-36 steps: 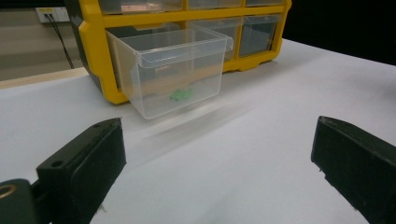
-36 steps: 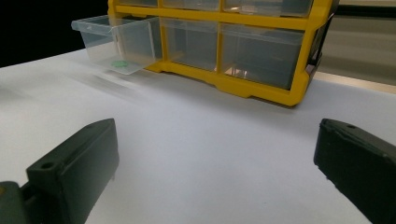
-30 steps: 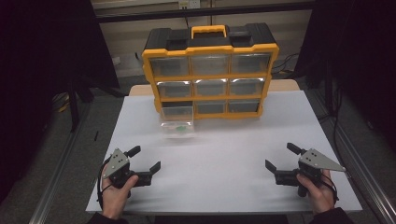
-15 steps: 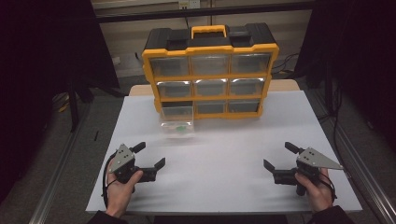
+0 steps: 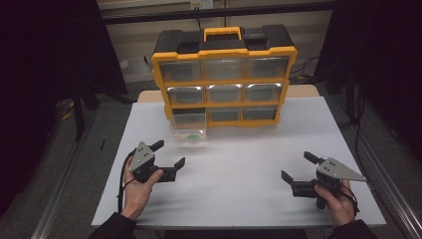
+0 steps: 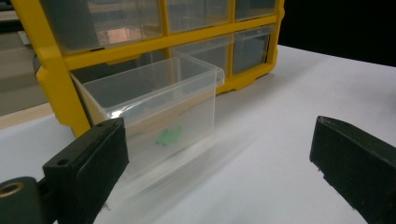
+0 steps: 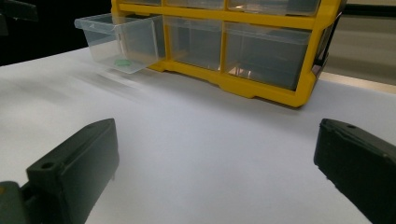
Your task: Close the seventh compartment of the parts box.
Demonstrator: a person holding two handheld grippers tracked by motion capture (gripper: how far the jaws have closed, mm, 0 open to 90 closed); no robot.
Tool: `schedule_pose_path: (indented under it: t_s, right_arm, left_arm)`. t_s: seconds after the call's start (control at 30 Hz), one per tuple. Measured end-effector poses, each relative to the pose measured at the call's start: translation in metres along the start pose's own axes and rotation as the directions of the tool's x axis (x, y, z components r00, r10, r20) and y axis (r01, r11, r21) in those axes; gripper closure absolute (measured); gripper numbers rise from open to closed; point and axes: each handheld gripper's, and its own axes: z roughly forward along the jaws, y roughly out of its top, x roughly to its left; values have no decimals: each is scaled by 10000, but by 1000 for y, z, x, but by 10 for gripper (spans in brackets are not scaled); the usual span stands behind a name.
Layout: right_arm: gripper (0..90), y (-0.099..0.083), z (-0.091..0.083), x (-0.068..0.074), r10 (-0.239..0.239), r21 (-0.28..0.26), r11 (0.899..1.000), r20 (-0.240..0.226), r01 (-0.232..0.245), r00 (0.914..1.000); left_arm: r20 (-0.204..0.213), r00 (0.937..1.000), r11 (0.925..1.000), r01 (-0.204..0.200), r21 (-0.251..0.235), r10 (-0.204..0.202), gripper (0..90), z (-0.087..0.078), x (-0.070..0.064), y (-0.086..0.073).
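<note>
Left gripper [image 5: 169, 157] near the pulled-out clear plastic drawer [image 5: 188, 137], jaws spread wide, right gripper [image 5: 298, 169] low over the white tabletop [image 5: 239, 174], jaws spread too

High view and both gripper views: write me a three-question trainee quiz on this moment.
1. True or false: the pulled-out clear drawer belongs to the bottom row of the yellow organizer.
2. Which gripper is nearer that drawer? A) left gripper B) right gripper
3. Fill in: a small ____-coloured item lies in the drawer.

Key:
1. True; it juts from the bottom-left slot onto the white table.
2. A; its jaws stand apart just in front of the drawer, holding nothing. The right gripper's jaws are also apart, over bare table.
3. green
</note>
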Motion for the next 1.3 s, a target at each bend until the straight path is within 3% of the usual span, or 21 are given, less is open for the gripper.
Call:
schedule_pose_path:
  t_s: [0.13,0.2,0.3,0.43,0.47,0.5,0.53,0.57,0.63,0.67,0.7,0.77,0.8,0.83,0.87,1.03,1.17,1.2,1.23,1.27,1.3]
  right_arm:
    - [0,0,0,1,-25,24,10000,-14,25,10000]
    - [0,0,0,1,-17,39,10000,-73,17,10000]
    - [0,0,0,0,-3,12,10000,-4,3,10000]
    - [0,0,-1,0,-52,54,10000,-55,52,10000]
    - [0,0,0,1,-48,48,10000,-43,49,10000]
    - [0,0,-1,1,-48,43,10000,-36,48,10000]
    - [0,0,-1,1,-61,36,10000,-40,61,10000]
    - [0,0,-1,0,-65,44,10000,-29,65,10000]
    - [0,0,-1,0,-49,50,10000,-35,49,10000]
    - [0,0,-1,0,-50,45,10000,-55,51,10000]
    - [0,0,-1,0,-45,60,10000,-60,46,10000]
    - [0,0,-1,0,-44,48,10000,-73,45,10000]
    - [0,0,-1,0,-44,69,10000,-43,44,10000]
    - [0,0,-1,0,-47,70,10000,-34,47,10000]
    - [0,0,-1,0,-45,49,10000,-77,45,10000]
    - [0,0,-1,1,-45,26,10000,-53,45,10000]
    - [0,0,0,1,-54,28,10000,-60,54,10000]
    - [0,0,-1,1,-52,46,10000,-48,52,10000]
    - [0,0,0,1,-62,44,10000,-44,62,10000]
    - [0,0,0,1,-67,42,10000,-43,67,10000]
    - [0,0,0,1,-60,45,10000,-46,60,10000]
  left_arm:
    - [117,9997,9998,217,-23,-217,40,11,3,6]
    - [77,9999,10000,-94,-23,94,42,16,5,7]
    - [261,9973,9976,676,135,-680,38,22,7,4]
    - [309,9995,9987,47,504,-62,35,24,3,1]
    - [647,9979,9992,50,404,-76,36,26,4,-1]
    - [625,9980,9988,-14,484,-16,40,26,3,-2]
    - [201,9998,9989,-8,477,-2,44,27,-1,-3]
    - [435,9991,9990,-48,451,28,45,27,0,-4]
    - [309,9995,9993,52,360,-63,59,27,-1,-4]
    - [698,9976,9997,-36,222,20,74,27,1,-3]
    - [396,9992,9997,87,229,-96,96,27,-1,-3]
    - [672,9977,9996,-26,281,7,177,28,1,-4]
    - [474,9988,9989,-104,448,83,224,27,0,-5]
    - [776,9970,9993,-105,368,77,248,28,1,-6]
    - [500,9987,9989,-111,453,88,311,28,-1,-6]
    - [559,9984,9989,-35,461,9,470,29,-1,-7]
    - [818,9966,9988,52,482,-92,611,31,-1,-8]
    - [1198,9928,9989,-9,471,-47,638,31,1,-9]
    - [788,9969,9983,-9,586,-37,670,31,0,-9]
    - [872,9962,9978,-92,652,35,694,31,1,-9]
    - [1236,9923,9983,-49,579,-23,717,32,3,-10]
